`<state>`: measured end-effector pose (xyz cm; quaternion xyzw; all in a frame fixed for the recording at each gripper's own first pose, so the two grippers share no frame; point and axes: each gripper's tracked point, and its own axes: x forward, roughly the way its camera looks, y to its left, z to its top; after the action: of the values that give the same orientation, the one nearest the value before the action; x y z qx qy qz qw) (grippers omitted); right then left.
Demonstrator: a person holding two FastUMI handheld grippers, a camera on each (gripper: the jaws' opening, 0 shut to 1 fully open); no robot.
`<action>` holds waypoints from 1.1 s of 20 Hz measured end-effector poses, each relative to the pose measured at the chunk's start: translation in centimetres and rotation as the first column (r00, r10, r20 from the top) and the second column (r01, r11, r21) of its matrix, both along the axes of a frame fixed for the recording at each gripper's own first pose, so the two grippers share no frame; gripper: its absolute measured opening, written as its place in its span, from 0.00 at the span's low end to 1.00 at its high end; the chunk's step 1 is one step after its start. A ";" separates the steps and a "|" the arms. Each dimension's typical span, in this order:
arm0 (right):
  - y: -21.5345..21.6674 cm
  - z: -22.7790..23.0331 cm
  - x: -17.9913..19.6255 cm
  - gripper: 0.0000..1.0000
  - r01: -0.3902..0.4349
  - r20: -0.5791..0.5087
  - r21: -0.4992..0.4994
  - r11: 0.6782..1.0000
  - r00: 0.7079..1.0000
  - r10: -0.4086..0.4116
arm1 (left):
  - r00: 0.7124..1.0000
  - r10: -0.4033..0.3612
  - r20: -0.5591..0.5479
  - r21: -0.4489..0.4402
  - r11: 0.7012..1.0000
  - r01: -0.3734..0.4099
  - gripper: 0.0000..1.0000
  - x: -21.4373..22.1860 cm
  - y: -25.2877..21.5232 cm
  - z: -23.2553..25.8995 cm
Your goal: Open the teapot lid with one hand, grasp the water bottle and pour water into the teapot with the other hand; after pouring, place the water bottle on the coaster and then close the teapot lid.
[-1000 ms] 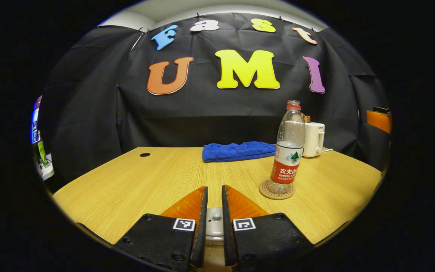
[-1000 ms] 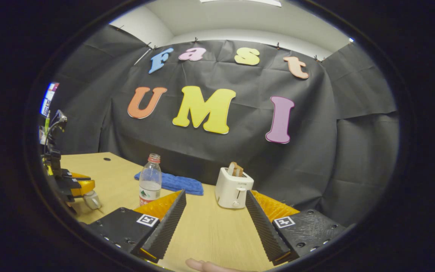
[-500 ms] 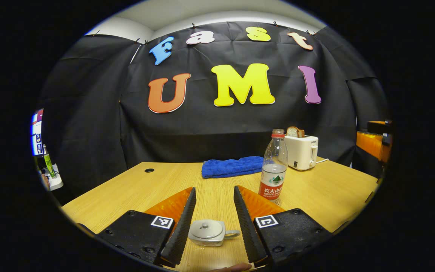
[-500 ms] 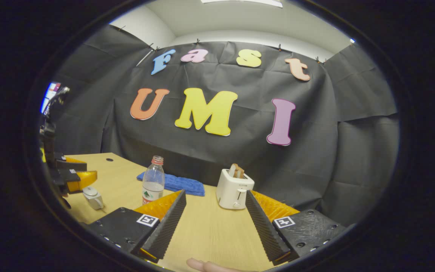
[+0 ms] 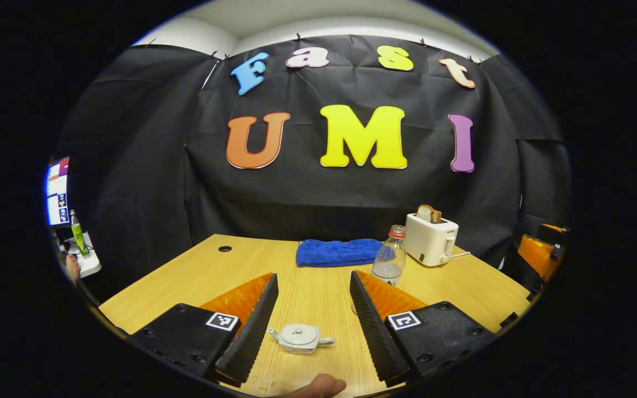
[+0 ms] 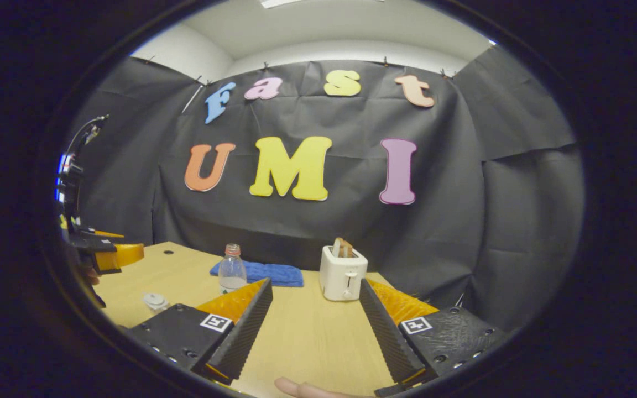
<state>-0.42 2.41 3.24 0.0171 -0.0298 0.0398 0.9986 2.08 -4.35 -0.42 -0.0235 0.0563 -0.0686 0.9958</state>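
Now the left gripper (image 5: 314, 315) is held wide open above the wooden table (image 5: 186, 276), nothing being gripped. Between its fingers, lower down, the small pale teapot (image 5: 300, 338) is seen resting on the table with its lid (image 5: 298, 331) seated. The water bottle (image 5: 389, 256) is stood upright farther back, to the right, partly hidden behind the right-hand finger, so the coaster cannot be made out. A blue towel (image 5: 338, 251) is laid behind it, and a white toaster (image 5: 432, 239) with bread is placed beside that. The right gripper (image 6: 316, 318) is likewise spread wide and empty. In the right gripper view, the bottle (image 6: 232, 269) and teapot (image 6: 155, 302) are seen to the left, and a fingertip (image 6: 296, 388) is seen at the bottom edge.
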 end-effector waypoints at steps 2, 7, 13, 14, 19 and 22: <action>-1.2 -0.4 0.3 0.98 0.051 -0.026 0.012 0.999 0.998 -0.051 | 0.999 -0.052 0.002 0.004 0.999 0.052 0.83 -0.9 -1.2 0.2; -1.2 -1.0 0.5 0.98 0.071 -0.038 -0.028 0.997 0.997 -0.072 | 0.999 -0.038 0.039 0.071 0.997 0.035 0.83 -1.8 -0.3 0.9; -0.1 -0.2 -0.2 0.98 0.047 0.003 -0.065 0.997 0.999 -0.047 | 0.998 0.023 0.058 0.032 0.999 -0.025 0.83 -2.0 1.6 1.5; 0.1 -0.3 -0.2 0.95 0.040 0.002 -0.069 0.997 0.999 -0.040 | 0.997 0.035 0.062 0.019 0.999 -0.036 0.83 -2.1 1.8 1.6; 0.4 -0.8 0.1 0.95 0.031 -0.010 -0.086 0.996 0.999 -0.032 | 0.996 0.047 0.077 0.049 0.998 -0.051 1.00 -1.9 1.7 1.7; 0.7 -1.0 0.1 0.95 0.026 -0.015 -0.095 0.995 1.000 -0.027 | 0.994 0.061 0.085 0.050 0.997 -0.065 1.00 -1.9 2.0 1.8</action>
<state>-0.30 3.11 2.27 -0.0302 -0.0201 0.0278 0.9990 0.15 -2.31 1.41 0.0038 0.0155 -0.0365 0.9992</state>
